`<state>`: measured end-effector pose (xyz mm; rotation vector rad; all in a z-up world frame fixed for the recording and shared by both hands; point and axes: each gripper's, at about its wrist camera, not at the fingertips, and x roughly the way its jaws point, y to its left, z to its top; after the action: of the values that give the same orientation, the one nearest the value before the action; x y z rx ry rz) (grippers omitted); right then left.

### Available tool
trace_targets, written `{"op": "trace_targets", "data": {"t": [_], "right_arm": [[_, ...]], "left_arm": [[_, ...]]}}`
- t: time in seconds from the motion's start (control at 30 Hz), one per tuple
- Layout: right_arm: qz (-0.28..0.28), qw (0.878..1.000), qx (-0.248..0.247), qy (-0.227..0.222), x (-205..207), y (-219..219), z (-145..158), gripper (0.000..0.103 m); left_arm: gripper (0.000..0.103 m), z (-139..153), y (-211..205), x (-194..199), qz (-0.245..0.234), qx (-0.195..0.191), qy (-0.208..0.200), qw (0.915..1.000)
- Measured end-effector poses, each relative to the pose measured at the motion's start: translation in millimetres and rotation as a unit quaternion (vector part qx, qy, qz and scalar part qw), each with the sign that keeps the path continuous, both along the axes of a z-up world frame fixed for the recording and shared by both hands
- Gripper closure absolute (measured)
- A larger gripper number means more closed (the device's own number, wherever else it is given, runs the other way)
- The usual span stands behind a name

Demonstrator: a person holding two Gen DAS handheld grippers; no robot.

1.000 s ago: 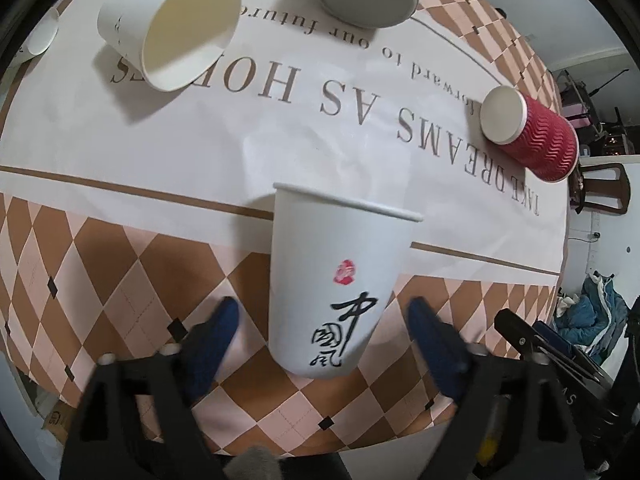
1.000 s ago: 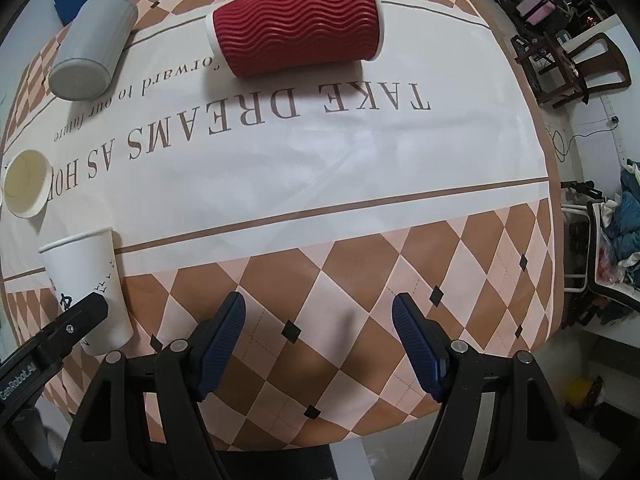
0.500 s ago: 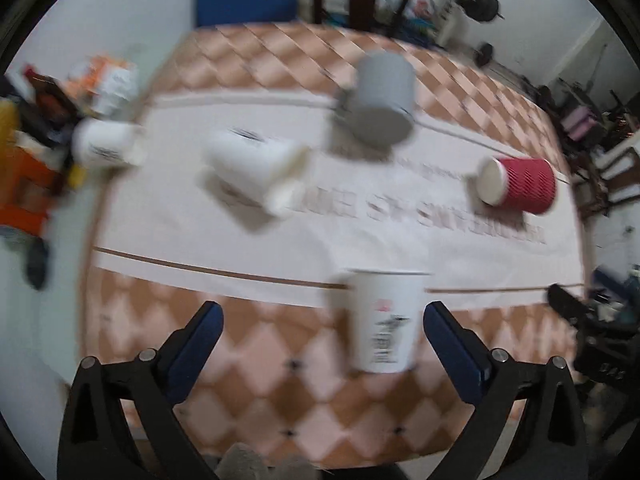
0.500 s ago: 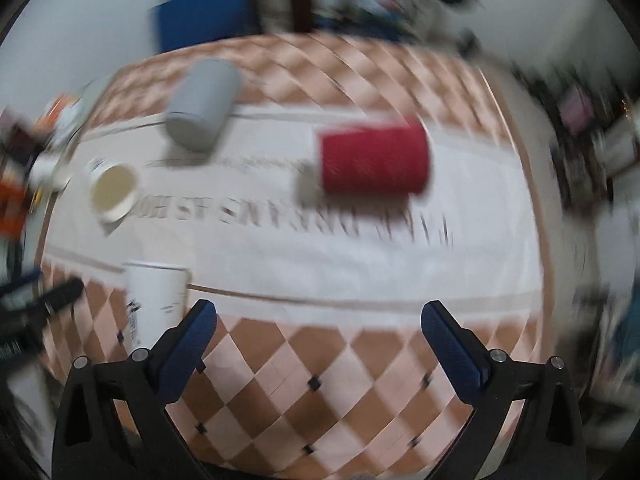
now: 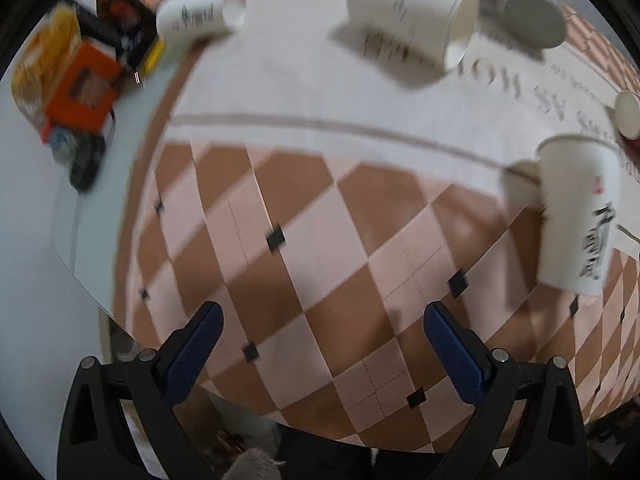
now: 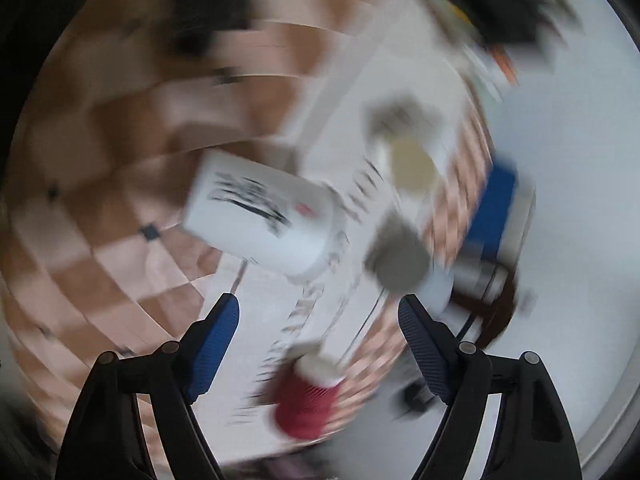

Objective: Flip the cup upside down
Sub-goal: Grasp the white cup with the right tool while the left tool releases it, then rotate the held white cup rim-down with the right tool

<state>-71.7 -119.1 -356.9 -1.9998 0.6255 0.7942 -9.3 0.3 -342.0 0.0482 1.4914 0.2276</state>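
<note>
A white paper cup with black brush characters and a red seal [image 5: 576, 216] stands upright, mouth up, on the checked tablecloth at the right of the left wrist view. My left gripper [image 5: 320, 344] is open and empty, well to the left of it. In the right wrist view, which is rolled and badly blurred, the same cup [image 6: 260, 220] shows above and between my right gripper's fingers. My right gripper [image 6: 316, 340] is open and empty, apart from the cup.
Two white paper cups [image 5: 408, 28] [image 5: 192, 16] and a grey cup [image 5: 524, 4] lie on their sides at the back. A red ribbed cup [image 6: 308, 400] lies near the right gripper. Boxes and a bottle [image 5: 80, 80] crowd the far left. The table's edge [image 5: 120, 280] runs at lower left.
My left gripper has swung left and away, so the upright cup moved from centre to the right edge. My right gripper has rolled sharply and turned toward the cup; its view is smeared.
</note>
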Motion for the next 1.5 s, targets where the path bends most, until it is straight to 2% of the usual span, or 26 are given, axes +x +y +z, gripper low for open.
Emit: {"op": "trace_targets", "data": {"t": [0.1, 0.2, 0.27, 0.33, 0.4, 0.53, 0.57, 0.63, 0.67, 0.77, 0.8, 0.83, 0.9, 0.93, 0.97, 1.0, 1.03, 1.07, 1.2, 1.3, 1.37, 1.4, 1.43, 1.5], "right_arm": [[0.117, 0.991, -0.066, 0.006, -17.3, -1.1, -21.8, 0.024], [0.183, 0.977, -0.105, 0.014, -28.4, -2.2, -41.9, 0.026], [0.203, 0.971, -0.128, 0.021, -33.3, -4.0, -52.6, 0.035], [0.216, 0.966, -0.137, 0.017, -37.0, -4.0, -58.9, 0.035], [0.210, 0.968, -0.135, 0.027, -36.4, -2.6, -57.3, 0.036], [0.099, 0.986, -0.110, 0.074, -21.1, 9.8, -44.9, 0.036], [0.072, 0.989, -0.104, 0.081, -16.0, 11.1, -42.3, 0.036], [-0.016, 0.990, -0.088, 0.112, 2.6, 18.2, -36.5, 0.036], [-0.080, 0.985, -0.075, 0.135, 15.4, 20.2, -31.7, 0.036], [-0.239, 0.954, -0.044, 0.172, 52.7, 14.6, -23.2, 0.036], [-0.303, 0.934, -0.031, 0.188, 67.9, 9.1, -20.2, 0.036], [-0.342, 0.918, -0.024, 0.198, 82.7, 7.9, -19.1, 0.036], [-0.462, 0.858, 0.002, 0.227, 111.9, -8.9, -14.4, 0.037], [-0.495, 0.836, 0.009, 0.236, 119.5, -14.7, -13.4, 0.037], [-0.556, 0.791, 0.024, 0.255, 132.1, -25.6, -12.2, 0.037], [-0.616, 0.736, 0.041, 0.278, 143.7, -38.0, -11.9, 0.037], [-0.658, 0.692, 0.054, 0.291, 154.8, -47.4, -13.1, 0.037], [-0.686, 0.661, 0.064, 0.296, 159.4, -55.8, -14.0, 0.037], [-0.778, 0.542, 0.096, 0.303, 166.5, -90.6, -27.5, 0.037], [-0.814, 0.477, 0.124, 0.307, 163.6, -108.9, -35.4, 0.037], [-0.824, 0.455, 0.136, 0.309, 168.5, -112.6, -37.4, 0.037], [-0.828, 0.440, 0.150, 0.313, 166.7, -115.6, -35.4, 0.037], [-0.833, 0.431, 0.155, 0.312, 168.1, -121.0, -35.4, 0.036], [-0.846, 0.396, 0.167, 0.317, 169.1, -129.8, -36.3, 0.035]], "left_arm": [[0.001, -14.7, 12.8, -5.4, 0.019, -0.022, 0.015, 0.9995], [0.001, -19.7, 20.8, -7.2, 0.023, -0.026, 0.013, 0.9993], [0.001, -19.6, 28.9, -7.1, 0.026, -0.027, 0.008, 0.9993], [0.001, -18.9, 36.5, -7.1, 0.032, -0.025, 0.004, 0.9992], [0.001, -17.4, 46.1, -7.9, 0.041, -0.023, 0.002, 0.9989], [0.001, -16.2, 65.4, -8.2, 0.052, -0.015, -0.002, 0.9986], [0.001, -14.8, 67.8, -7.9, 0.054, -0.011, -0.003, 0.9985], [0.001, -11.6, 77.5, -5.0, 0.057, -0.005, -0.006, 0.9984], [0.001, -9.7, 80.9, -2.8, 0.057, -0.003, -0.008, 0.9983], [0.001, -5.2, 87.9, 0.7, 0.056, 0.005, -0.015, 0.9983], [0.001, -4.4, 88.1, 2.5, 0.055, 0.005, -0.018, 0.9983], [0.001, -3.2, 90.1, 6.4, 0.053, 0.006, -0.020, 0.9984], [0.001, -0.2, 91.5, 9.7, 0.050, 0.007, -0.027, 0.9984], [0.001, 1.3, 91.9, 12.0, 0.047, 0.007, -0.029, 0.9985], [0.001, 2.4, 92.2, 13.7, 0.045, 0.005, -0.030, 0.9985], [0.001, 5.2, 92.1, 16.5, 0.044, 0.003, -0.032, 0.9985], [0.001, 5.3, 92.8, 18.4, 0.043, 0.000, -0.033, 0.9985], [0.001, 10.3, 83.8, 34.7, 0.042, -0.002, -0.031, 0.9986], [0.001, 15.6, 75.2, 44.3, 0.035, -0.008, -0.030, 0.9989], [0.001, 16.6, 67.6, 51.1, 0.027, -0.012, -0.030, 0.9991], [0.001, 16.7, 61.5, 54.3, 0.019, -0.012, -0.030, 0.9993], [0.001, 17.2, 57.7, 55.6, 0.016, -0.013, -0.029, 0.9994], [0.001, 16.6, 53.2, 56.6, 0.013, -0.015, -0.027, 0.9995], [0.001, 14.9, 49.4, 57.3, 0.007, -0.019, -0.022, 0.9996]]}}
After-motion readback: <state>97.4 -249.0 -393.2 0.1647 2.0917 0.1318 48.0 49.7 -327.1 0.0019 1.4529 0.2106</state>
